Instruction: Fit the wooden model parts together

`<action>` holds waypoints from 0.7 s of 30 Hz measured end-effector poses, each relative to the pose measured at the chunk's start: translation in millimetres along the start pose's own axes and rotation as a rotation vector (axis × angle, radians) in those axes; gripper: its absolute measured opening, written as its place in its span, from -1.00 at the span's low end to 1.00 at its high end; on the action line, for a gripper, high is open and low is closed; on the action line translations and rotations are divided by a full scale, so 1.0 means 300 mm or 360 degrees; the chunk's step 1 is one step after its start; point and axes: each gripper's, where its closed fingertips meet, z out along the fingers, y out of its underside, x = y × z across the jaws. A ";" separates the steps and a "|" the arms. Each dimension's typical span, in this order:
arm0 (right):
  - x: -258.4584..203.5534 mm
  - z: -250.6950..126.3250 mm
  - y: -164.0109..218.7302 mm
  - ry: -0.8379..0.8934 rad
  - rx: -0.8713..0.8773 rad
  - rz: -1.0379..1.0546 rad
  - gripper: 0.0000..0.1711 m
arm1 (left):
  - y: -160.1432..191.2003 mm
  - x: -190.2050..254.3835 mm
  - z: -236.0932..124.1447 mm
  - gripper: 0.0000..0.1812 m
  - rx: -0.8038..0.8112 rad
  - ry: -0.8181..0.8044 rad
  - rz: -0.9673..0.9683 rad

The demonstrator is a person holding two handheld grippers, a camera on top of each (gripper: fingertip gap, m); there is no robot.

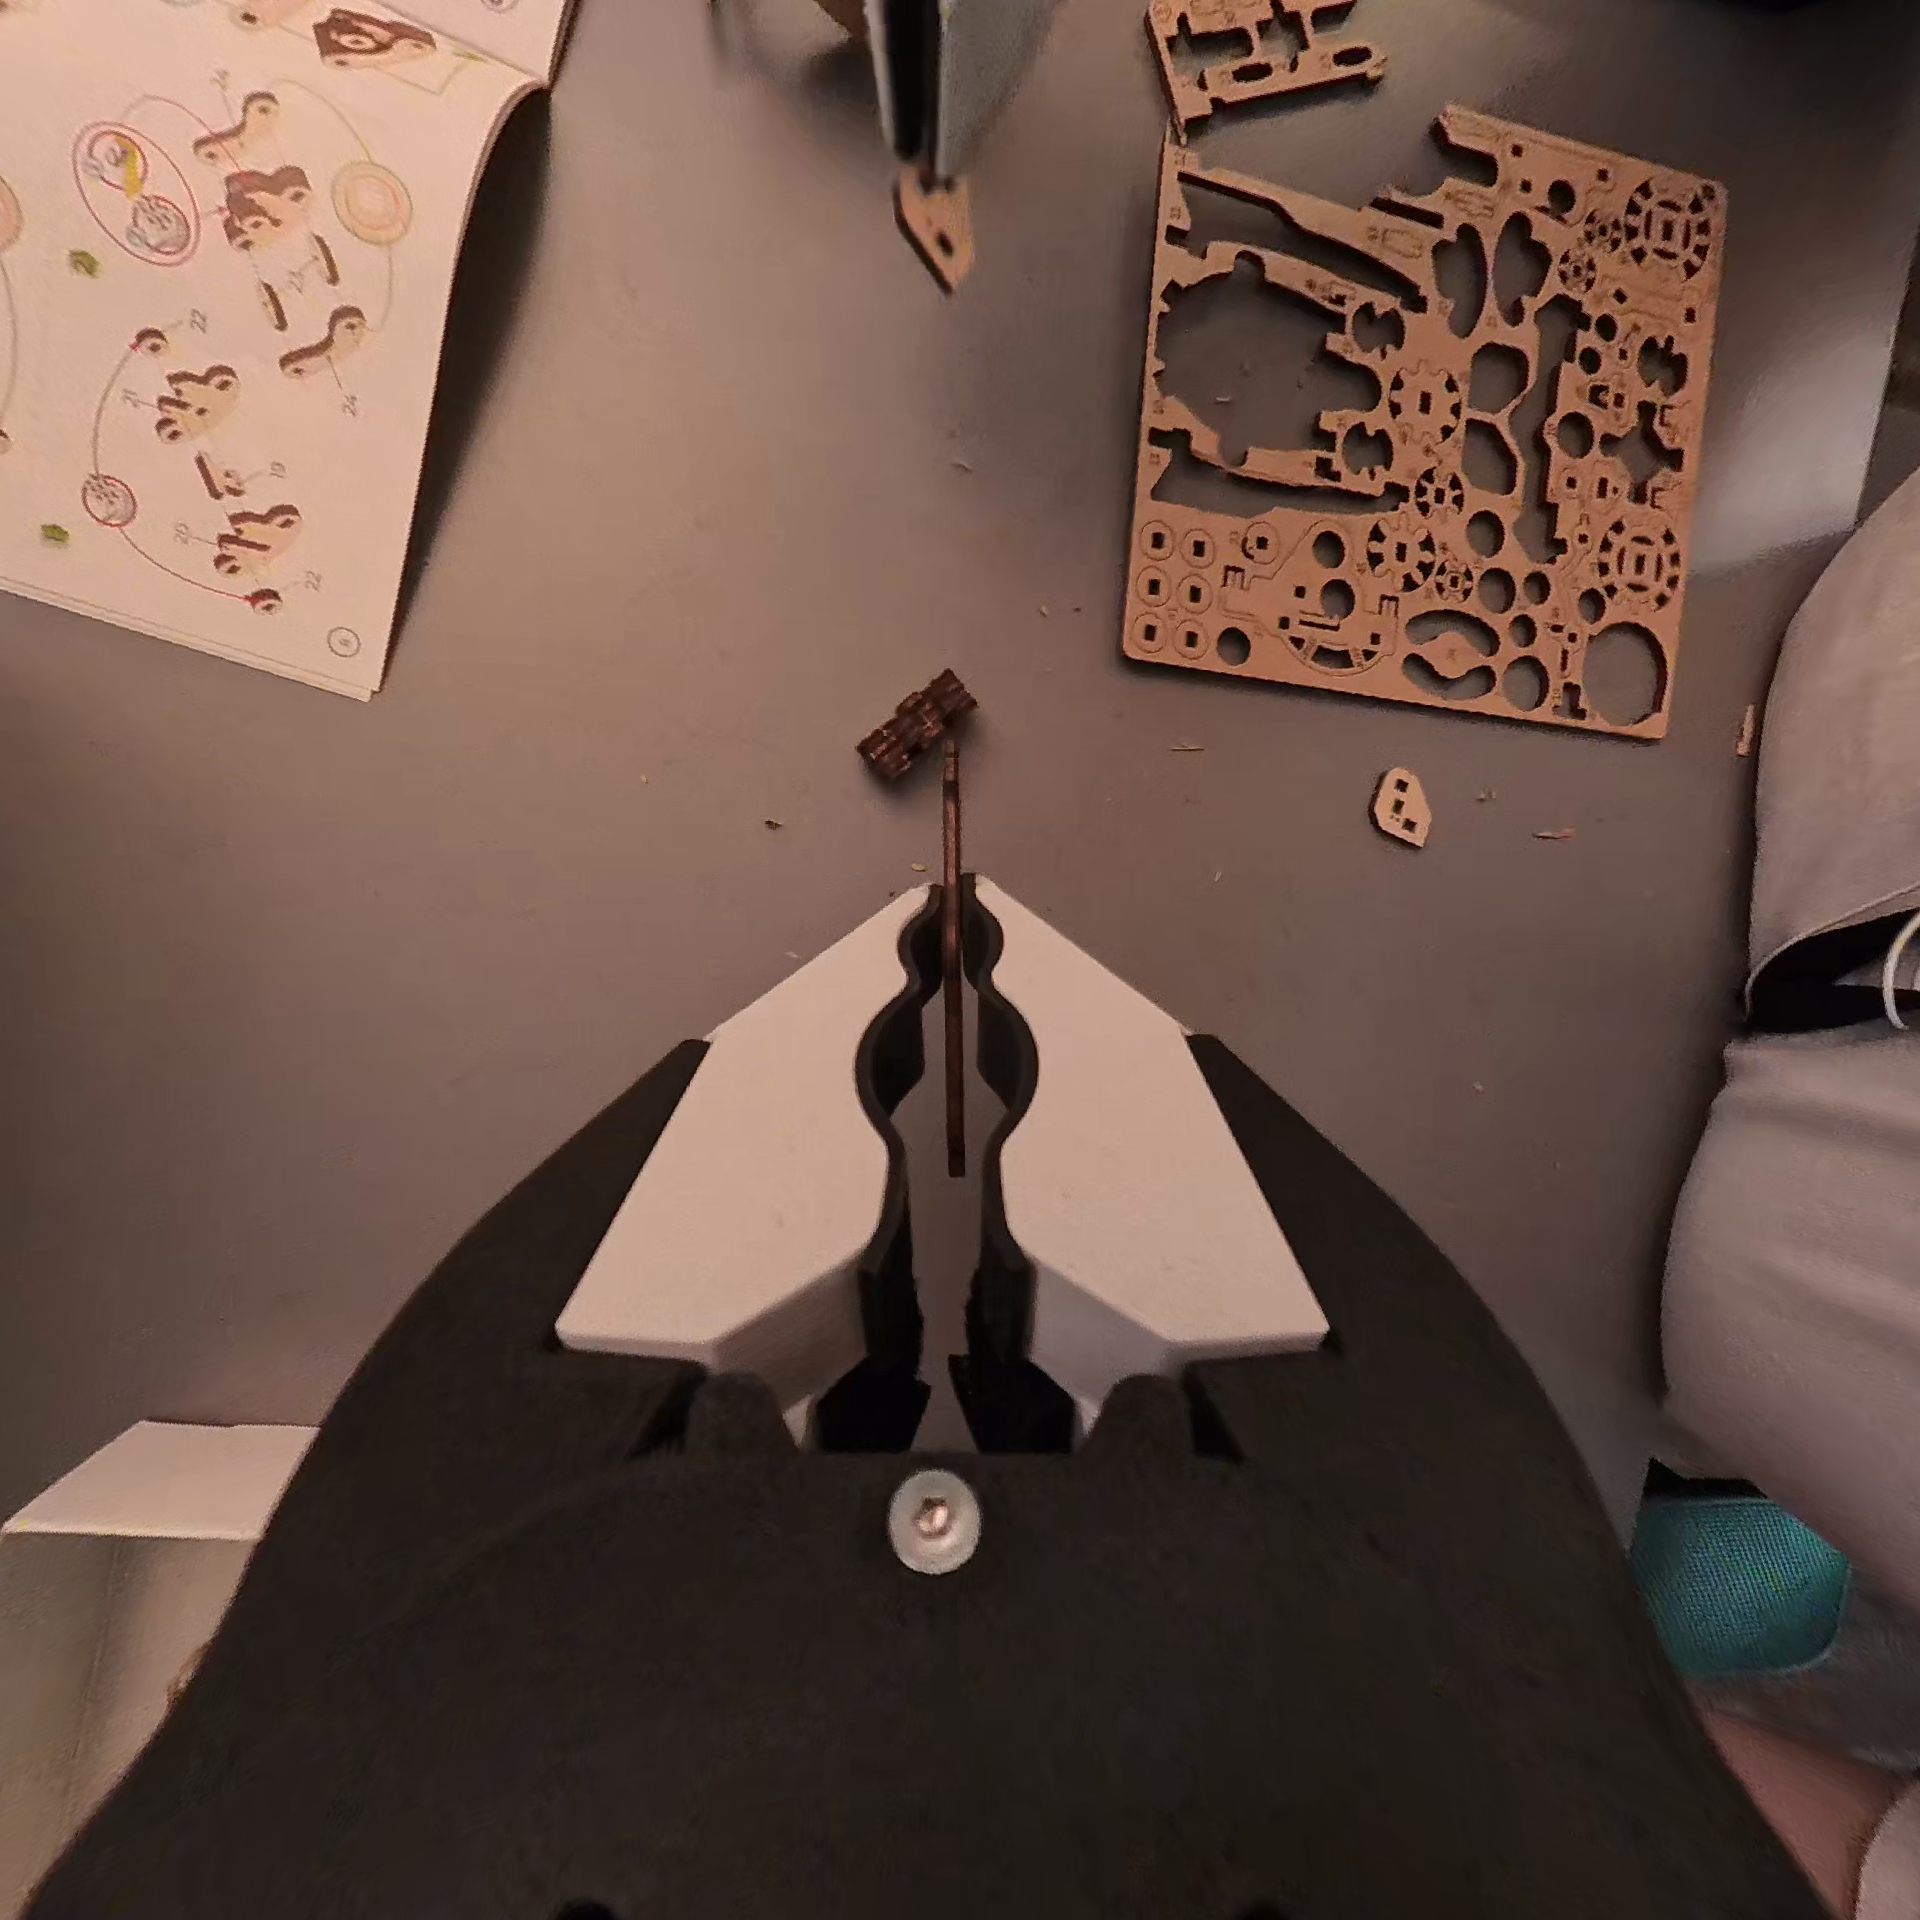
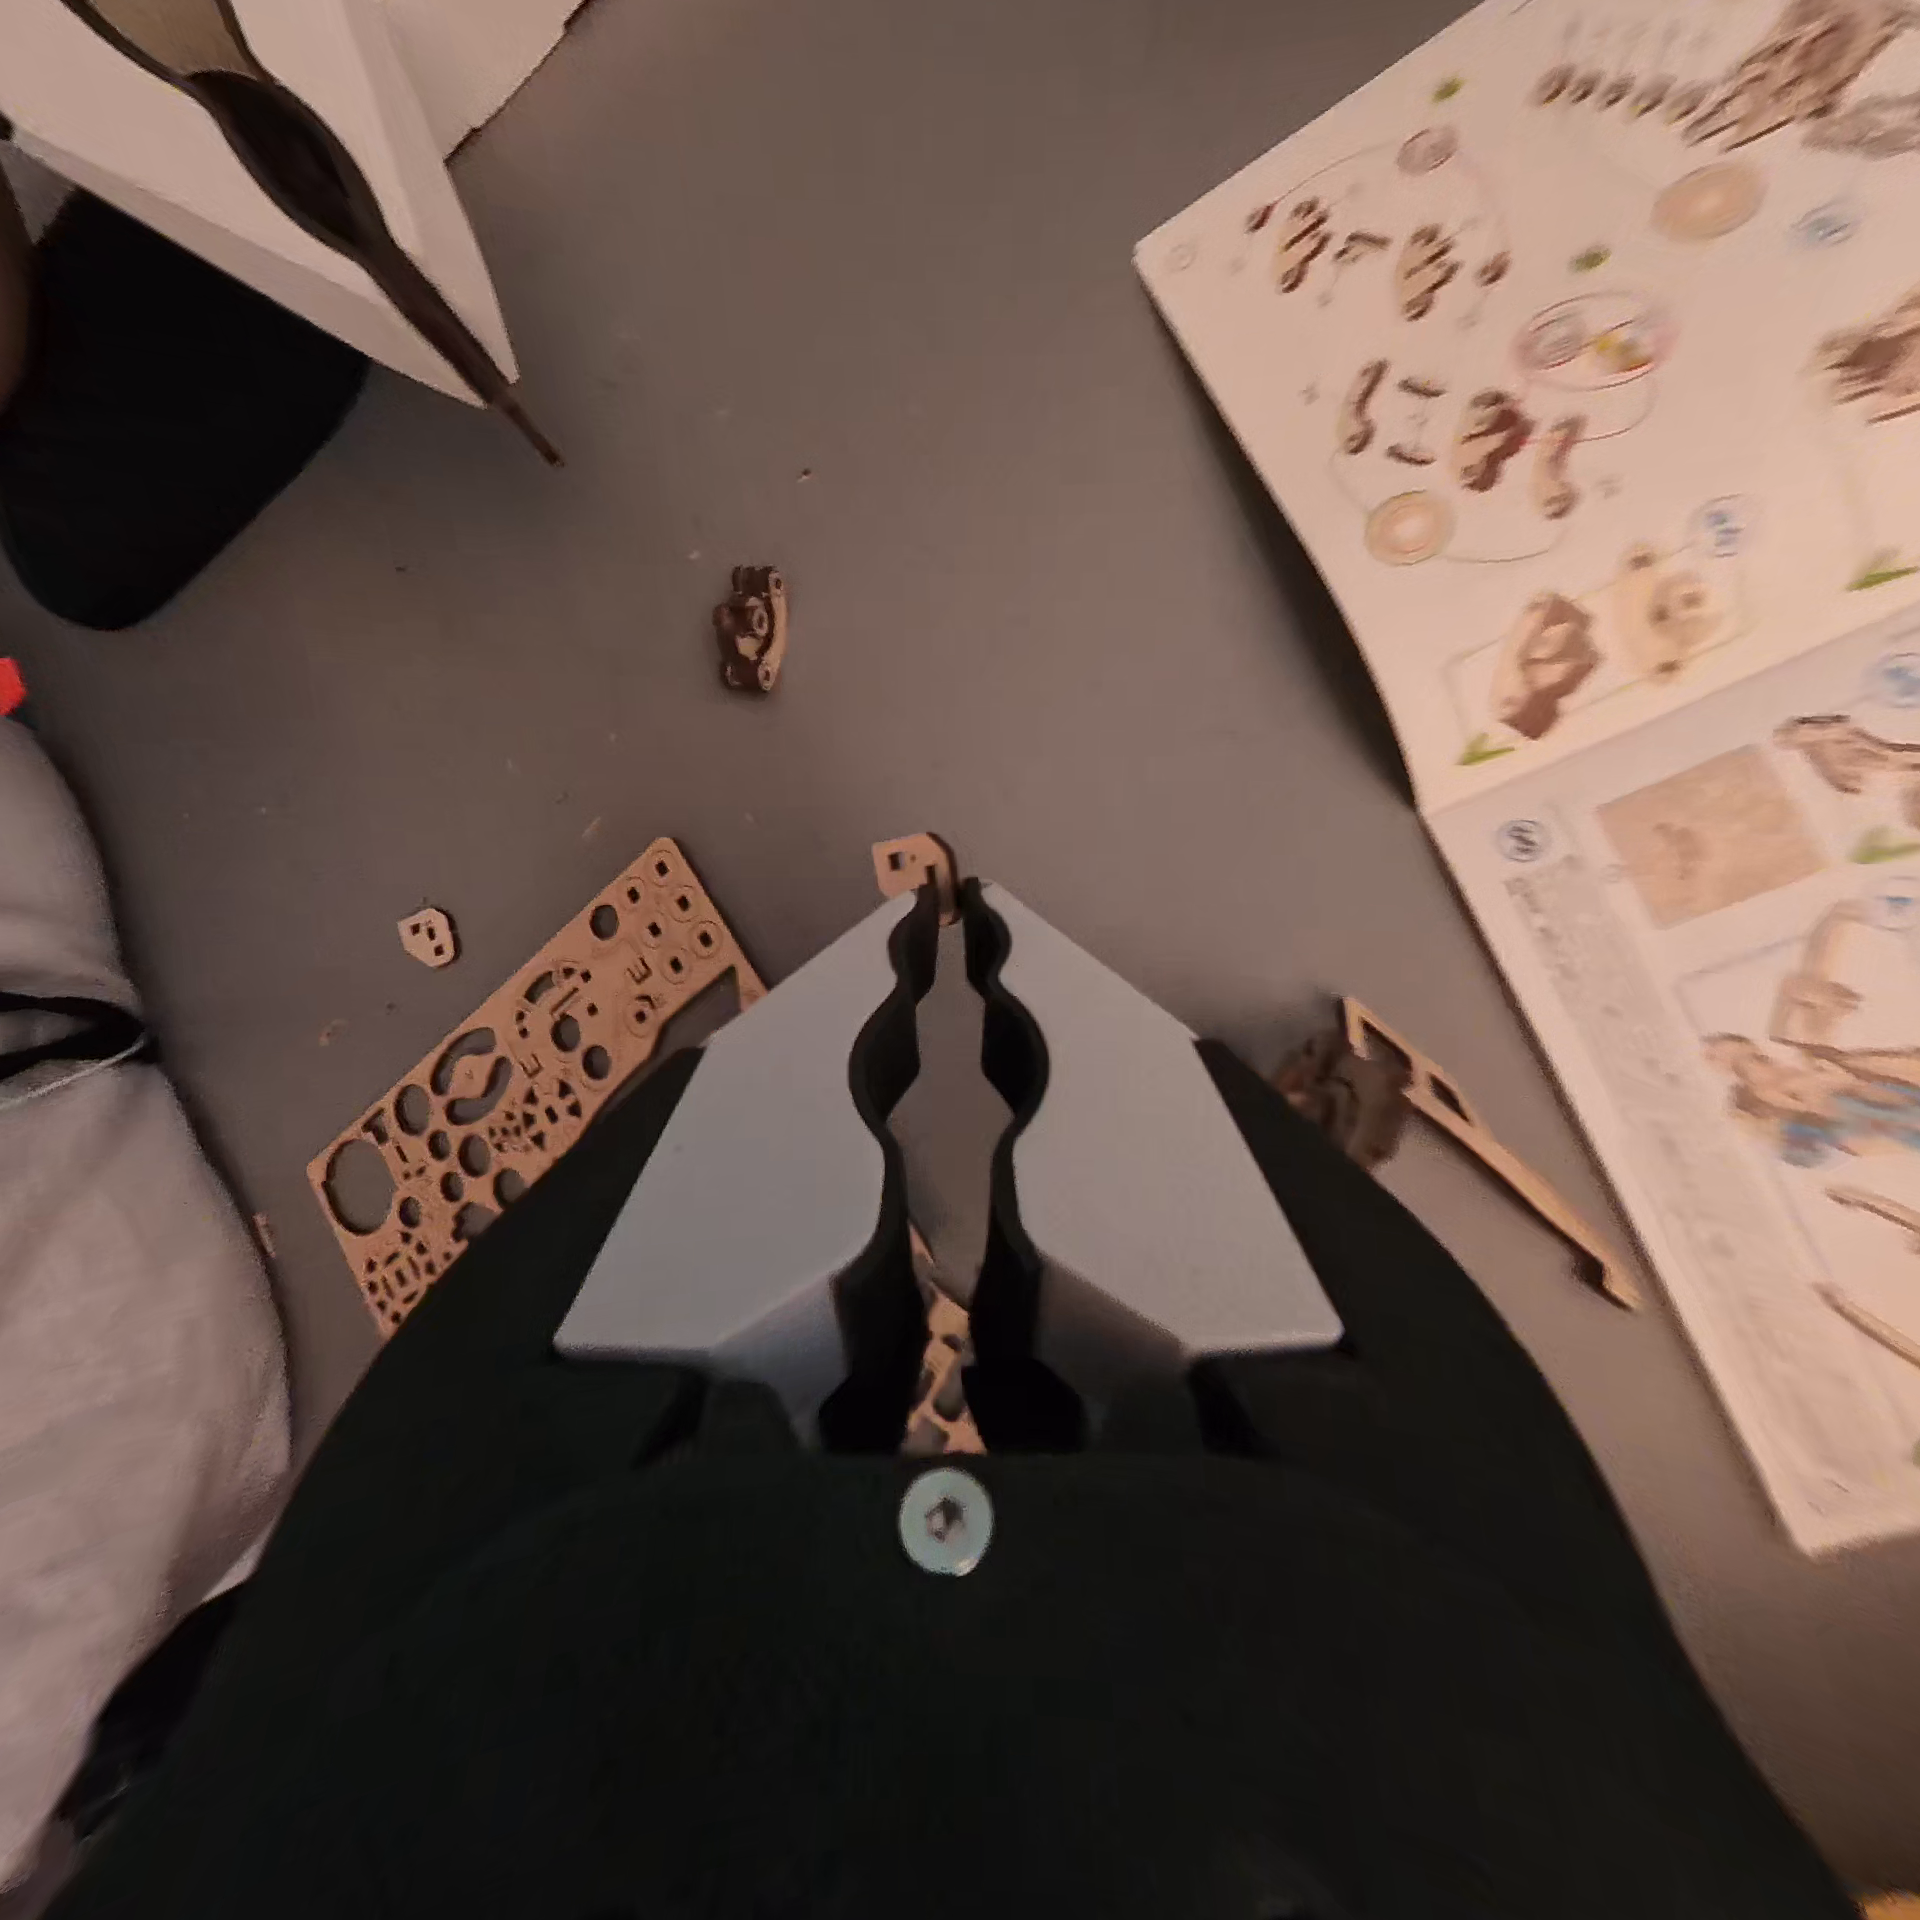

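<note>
My left gripper (image 1: 951, 891) is shut on a thin flat wooden piece (image 1: 952, 831), seen edge-on and sticking out past the tips. Just beyond it a small dark assembled wooden block (image 1: 916, 722) lies on the grey table (image 1: 623, 831). My right gripper (image 2: 943, 896) is shut on a small light wooden part (image 2: 912, 864) with square cut-outs, held at the fingertips. In the left wrist view the right gripper (image 1: 935, 223) shows at the top with that part. In the right wrist view the left gripper (image 2: 525, 421) shows at upper left, and the small block (image 2: 750, 627) lies mid-table.
A punched-out plywood sheet (image 1: 1423, 416) lies right, with a sheet fragment (image 1: 1257, 57) above it and a loose small part (image 1: 1401, 805) below. An open instruction booklet (image 1: 208, 312) lies left. A grey sleeve (image 1: 1808, 1039) is at the right edge. Another wooden piece (image 2: 1455, 1132) lies beside the booklet (image 2: 1610, 727). About 15 cm separates my left fingertips from my right. The small dark assembled wooden block (image 1: 916, 722) lies around 6 cm away from my left fingertips. The right camera catches it too, in the right wrist view (image 2: 731, 604).
</note>
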 end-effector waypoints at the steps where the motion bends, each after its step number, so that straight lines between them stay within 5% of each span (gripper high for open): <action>1: -0.011 0.016 0.000 -0.0028 0.0005 0.0012 -0.95 | 0.004 -0.006 0.005 -1.00 -0.0005 0.0000 -0.0010; 21: -0.008 0.086 0.085 -0.0072 -0.0064 0.0213 -0.95 | 0.060 -0.072 0.048 -1.00 -0.0132 -0.0090 -0.0073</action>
